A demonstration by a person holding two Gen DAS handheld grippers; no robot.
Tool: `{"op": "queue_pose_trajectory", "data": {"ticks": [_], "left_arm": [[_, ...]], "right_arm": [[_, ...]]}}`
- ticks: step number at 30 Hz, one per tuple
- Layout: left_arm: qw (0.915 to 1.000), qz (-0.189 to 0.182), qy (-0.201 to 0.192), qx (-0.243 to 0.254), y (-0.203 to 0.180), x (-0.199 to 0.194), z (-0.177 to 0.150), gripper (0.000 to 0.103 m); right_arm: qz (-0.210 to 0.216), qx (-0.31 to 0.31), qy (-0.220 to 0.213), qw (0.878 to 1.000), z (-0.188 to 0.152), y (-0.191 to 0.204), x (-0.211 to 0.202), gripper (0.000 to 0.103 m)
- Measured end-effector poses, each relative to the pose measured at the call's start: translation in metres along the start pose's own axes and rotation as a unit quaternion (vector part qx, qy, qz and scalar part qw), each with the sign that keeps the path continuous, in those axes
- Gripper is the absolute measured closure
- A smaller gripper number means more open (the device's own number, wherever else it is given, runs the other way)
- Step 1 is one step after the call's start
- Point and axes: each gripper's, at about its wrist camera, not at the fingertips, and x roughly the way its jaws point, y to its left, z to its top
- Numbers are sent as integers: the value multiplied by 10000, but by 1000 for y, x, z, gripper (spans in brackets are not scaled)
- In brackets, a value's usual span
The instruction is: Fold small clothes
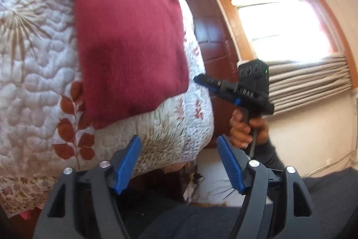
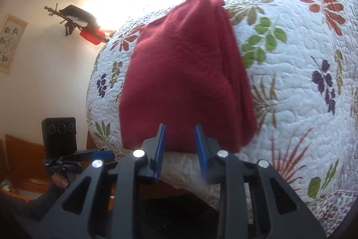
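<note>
Your right gripper (image 2: 180, 129) is empty, jaws parted a little, tips right at the near hem of the red cloth (image 2: 185, 73); whether they touch it is unclear. The cloth lies dead ahead on the quilt (image 2: 290, 73), near the bed edge, long axis running away from you, layered fold edges along its right side. Your left gripper (image 1: 179, 142) is spread wide, empty, off the bed edge, cloth (image 1: 129, 37) up and to its left. Right is nearer; it looks best placed for the next fold.
</note>
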Motion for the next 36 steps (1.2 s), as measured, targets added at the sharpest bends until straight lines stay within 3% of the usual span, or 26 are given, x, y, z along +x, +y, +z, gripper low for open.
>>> {"op": "queue_pose_trajectory", "data": {"ticks": [3, 5, 8, 9, 10, 12, 16, 19, 21, 23, 25, 27, 29, 30, 32, 33, 34, 35, 36], "left_arm": [[9979, 349, -448, -318, 5, -14, 8, 18], [9948, 290, -742, -639, 13, -25, 8, 12], [9891, 708, -973, -848, 21, -32, 0, 11], [9869, 830, -1045, -909, 20, -35, -6, 11], [9843, 954, -1106, -995, 19, -37, -12, 11], [9787, 1231, -1188, -1138, 20, -47, -24, 7], [9611, 2097, -1511, -970, -5, -56, -53, 4], [9380, 2952, -1772, -406, -47, -59, -76, 4], [9130, 3637, -1848, -5, -87, -54, -86, 4], [8999, 3928, -1873, 289, -126, -59, -93, 4], [8866, 4107, -2046, 591, -176, -66, -100, 4], [8746, 4131, -2335, 999, -231, -76, -112, 4], [8658, 4054, -2598, 1363, -278, -82, -127, 4], [8624, 4023, -2655, 1550, -292, -83, -134, 4], [8521, 4161, -2555, 1884, -300, -77, -145, 4], [8460, 4436, -2368, 1773, -288, -68, -146, 3], [8401, 4837, -2014, 1402, -272, -57, -143, 4], [8421, 5027, -1661, 1027, -257, -50, -144, 4], [8513, 4982, -1469, 740, -246, -46, -149, 4]], "right_arm": [[-63, 55, 71, 9999, 3, 6, 23, 68], [-175, 254, 89, 9995, 1, -7, 31, 67], [-36, 621, 97, 9980, -12, -34, 20, 81], [31, 700, 55, 9975, -16, -43, 12, 81], [-32, 723, -6, 9974, -20, -49, 4, 77], [-282, 756, -208, 9965, -27, -63, -19, 50], [-366, 765, -522, 9950, -45, -73, -59, 48], [-1062, 501, -710, 9905, -62, -56, -91, 24], [-1740, 106, -888, 9807, -77, -34, -116, 16], [-2435, -505, -1218, 9609, -93, -3, -149, 12], [-2879, -1117, -1835, 9332, -109, 48, -186, 9], [-2961, -1523, -2639, 9052, -127, 95, -231, 3], [-2722, -1563, -3162, 8952, -148, 125, -266, 3], [-2427, -1461, -3262, 9018, -157, 131, -276, 3], [-1928, -1135, -2822, 9329, -163, 124, -270, 3], [-1910, -991, -2359, 9476, -163, 117, -253, 3], [-1980, -966, -1998, 9548, -166, 114, -237, 3], [-2102, -981, -1738, 9571, -171, 113, -223, 4], [-2142, -1003, -1614, 9581, -179, 116, -218, 4]]}}
